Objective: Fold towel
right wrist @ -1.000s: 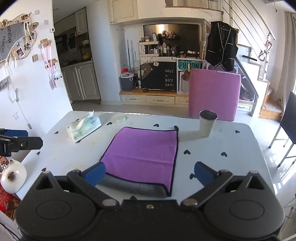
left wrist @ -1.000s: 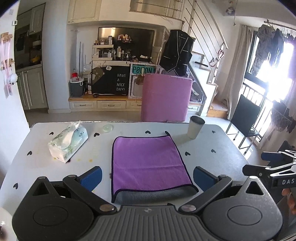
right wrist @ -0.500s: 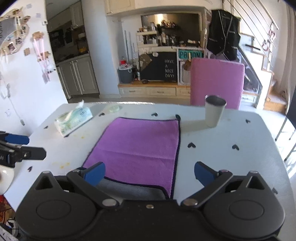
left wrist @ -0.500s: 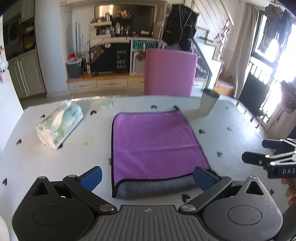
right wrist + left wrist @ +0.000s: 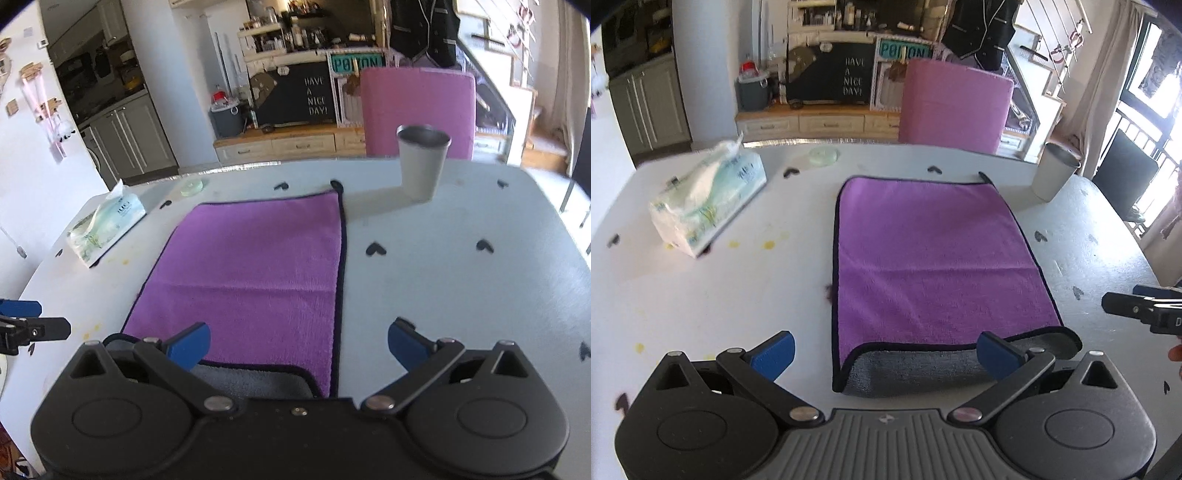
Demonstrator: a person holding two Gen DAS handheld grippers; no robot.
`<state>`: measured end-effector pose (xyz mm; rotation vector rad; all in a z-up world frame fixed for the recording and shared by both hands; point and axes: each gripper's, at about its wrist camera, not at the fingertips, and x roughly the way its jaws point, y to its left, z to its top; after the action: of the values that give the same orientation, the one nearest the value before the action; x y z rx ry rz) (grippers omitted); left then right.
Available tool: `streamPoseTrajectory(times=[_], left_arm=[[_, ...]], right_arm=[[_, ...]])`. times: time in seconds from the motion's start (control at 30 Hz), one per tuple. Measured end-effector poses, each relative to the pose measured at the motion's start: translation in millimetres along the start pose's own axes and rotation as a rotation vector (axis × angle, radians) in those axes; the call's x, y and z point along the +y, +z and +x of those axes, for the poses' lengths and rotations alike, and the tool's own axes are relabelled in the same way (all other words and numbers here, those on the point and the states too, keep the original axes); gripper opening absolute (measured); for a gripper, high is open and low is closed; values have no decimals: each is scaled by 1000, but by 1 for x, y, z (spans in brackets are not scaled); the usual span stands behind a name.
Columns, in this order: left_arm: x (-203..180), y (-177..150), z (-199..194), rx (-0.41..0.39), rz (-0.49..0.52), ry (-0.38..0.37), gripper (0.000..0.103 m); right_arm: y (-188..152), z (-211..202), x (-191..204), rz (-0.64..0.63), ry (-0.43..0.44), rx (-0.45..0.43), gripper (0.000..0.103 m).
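Note:
A purple towel (image 5: 931, 258) with a dark hem lies flat on the white table (image 5: 738, 288), its grey underside (image 5: 916, 371) showing in a strip at the near edge. My left gripper (image 5: 884, 354) is open and empty just above the near left corner. My right gripper (image 5: 299, 345) is open and empty above the near right corner of the towel (image 5: 251, 269). Each gripper's tip shows at the edge of the other view: the right gripper (image 5: 1137, 308) and the left gripper (image 5: 33, 328).
A tissue pack (image 5: 705, 199) lies at the table's left. A grey cup (image 5: 1054, 171) stands past the towel's far right corner. A small clear disc (image 5: 823, 156) lies at the far edge. A pink chair (image 5: 955, 105) stands behind the table.
Both grippers have moved forward and down toward the towel's near edge. The towel has not moved.

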<state>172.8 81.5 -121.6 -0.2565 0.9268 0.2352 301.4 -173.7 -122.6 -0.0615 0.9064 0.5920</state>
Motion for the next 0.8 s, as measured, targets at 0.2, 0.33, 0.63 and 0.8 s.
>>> streamPoseTrajectory(times=[0.2, 0.33, 0.63, 0.8], left_arm=[[11, 5, 26, 56, -21, -32, 103], [18, 4, 40, 68, -61, -105, 103], [36, 8, 62, 136, -119, -178, 103], [49, 7, 70, 172, -208, -307, 103]], right_arm=[[-3, 32, -4, 3, -11, 96, 103], [-4, 46, -10, 25, 44, 114, 103], [2, 63, -33, 117, 201, 134, 103], [1, 77, -43, 165, 244, 234, 101]])
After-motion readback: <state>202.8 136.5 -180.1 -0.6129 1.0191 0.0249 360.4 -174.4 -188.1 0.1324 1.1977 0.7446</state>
